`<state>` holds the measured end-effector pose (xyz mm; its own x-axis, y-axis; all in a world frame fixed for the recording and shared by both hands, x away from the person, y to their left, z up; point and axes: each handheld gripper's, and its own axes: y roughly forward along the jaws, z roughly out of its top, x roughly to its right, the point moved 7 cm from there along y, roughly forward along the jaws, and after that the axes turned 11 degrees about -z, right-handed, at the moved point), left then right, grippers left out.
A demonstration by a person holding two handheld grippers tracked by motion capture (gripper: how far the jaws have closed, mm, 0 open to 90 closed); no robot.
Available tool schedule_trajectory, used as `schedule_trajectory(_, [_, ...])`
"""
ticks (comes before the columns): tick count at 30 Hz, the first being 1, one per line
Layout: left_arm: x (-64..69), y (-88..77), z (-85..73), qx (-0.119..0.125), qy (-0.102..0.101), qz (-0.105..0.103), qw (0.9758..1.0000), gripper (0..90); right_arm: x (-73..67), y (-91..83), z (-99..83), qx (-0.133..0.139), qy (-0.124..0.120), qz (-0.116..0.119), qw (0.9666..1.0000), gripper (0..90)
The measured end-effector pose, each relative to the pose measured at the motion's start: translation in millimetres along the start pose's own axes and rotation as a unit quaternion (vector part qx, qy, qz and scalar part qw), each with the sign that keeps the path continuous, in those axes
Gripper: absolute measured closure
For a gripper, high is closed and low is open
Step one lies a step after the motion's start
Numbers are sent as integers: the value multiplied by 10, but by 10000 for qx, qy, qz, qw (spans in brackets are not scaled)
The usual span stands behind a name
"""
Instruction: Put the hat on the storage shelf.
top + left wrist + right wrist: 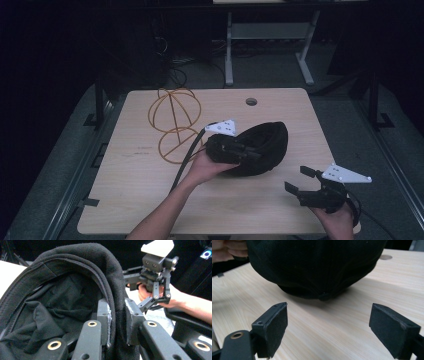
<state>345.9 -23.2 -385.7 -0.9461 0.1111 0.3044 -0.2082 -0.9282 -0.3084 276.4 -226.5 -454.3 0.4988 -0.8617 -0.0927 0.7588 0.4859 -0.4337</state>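
Observation:
A black cloth cap (pixel 265 145) is held up, tilted, over the middle of the wooden table (pixel 150 200). My left gripper (pixel 245 152) is shut on the cap's rim (pixel 113 297), which is pinched between its two jaws, with the cap's inside (pixel 57 305) facing that camera. My right gripper (pixel 297 181) hovers near the table's front right, open with nothing in it. In the right gripper view its pads (pixel 274 327) stand wide apart, facing the cap's crown (pixel 317 265), which hangs just above the tabletop (pixel 324 335). The right gripper (pixel 152 293) also appears in the left gripper view.
An orange wire frame (pixel 172 122) of two looped spheres lies at the table's back left. A round cable hole (pixel 251 101) sits near the back edge. A desk frame (pixel 270 45) stands on the floor beyond. The table's front left is bare.

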Motion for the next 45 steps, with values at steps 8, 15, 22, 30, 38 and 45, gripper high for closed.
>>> schedule_trajectory(8, [113, -44, 187, 232, 144, -130, 9995, 767, -124, 80, 113, 183, -103, 114, 9997, 145])
schedule_trajectory(15, [222, -35, 321, 317, 313, -291, 9986, 767, -111, 157, 237, 526, -4, 209, 9984, 144])
schedule_trajectory(22, [313, -9, 420, 382, 449, -421, 9974, 767, -77, 239, 302, 708, 178, 319, 9968, 152])
schedule_trajectory(30, [383, 34, 478, 404, 528, -547, 9963, 767, -74, 233, 349, 967, 166, 468, 9941, 300])
schedule_trajectory(38, [402, 17, 512, 536, 482, -651, 9953, 764, -103, 149, 400, 1297, 44, 581, 9898, 634])
schedule_trajectory(45, [353, -22, 514, 655, 381, -652, 9950, 742, -82, 38, 457, 1360, -31, 522, 9893, 706])
